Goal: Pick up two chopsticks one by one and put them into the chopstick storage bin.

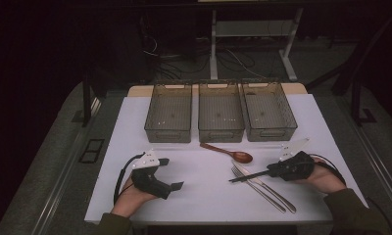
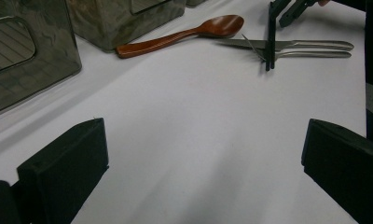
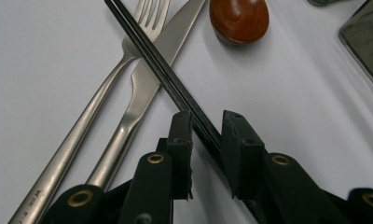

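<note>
In the right gripper view, the right gripper [image 3: 207, 135] is standing with its jaws slightly parted around a pair of black chopsticks [image 3: 156, 60]. The sticks are running between the jaws up to the upper left of the frame, and a gap shows on each side, so the jaws are bracketing them, not clamping. The chopsticks are lying across a fork [image 3: 107, 88] and a knife [image 3: 149, 79] on the white tabletop [image 3: 44, 56]. Just past them, at the top of the frame, a wooden spoon [image 3: 239, 18] is resting.

In the high view, the chopsticks [image 1: 248, 176] are sitting at lower right of centre, pointing left from the right gripper [image 1: 271, 170]. At lower left, the left gripper [image 1: 167, 174] is waiting with its jaws wide open and holding nothing.

Judging by this, the sorting is barely beginning: all three bins [image 1: 220, 111] across the middle of the frame look empty, and every utensil is lying on the tabletop. The chopsticks need a firm grip and a lift, then the other pieces are left. The fork and knife beneath are crowding the pickup and could get nudged.
</note>
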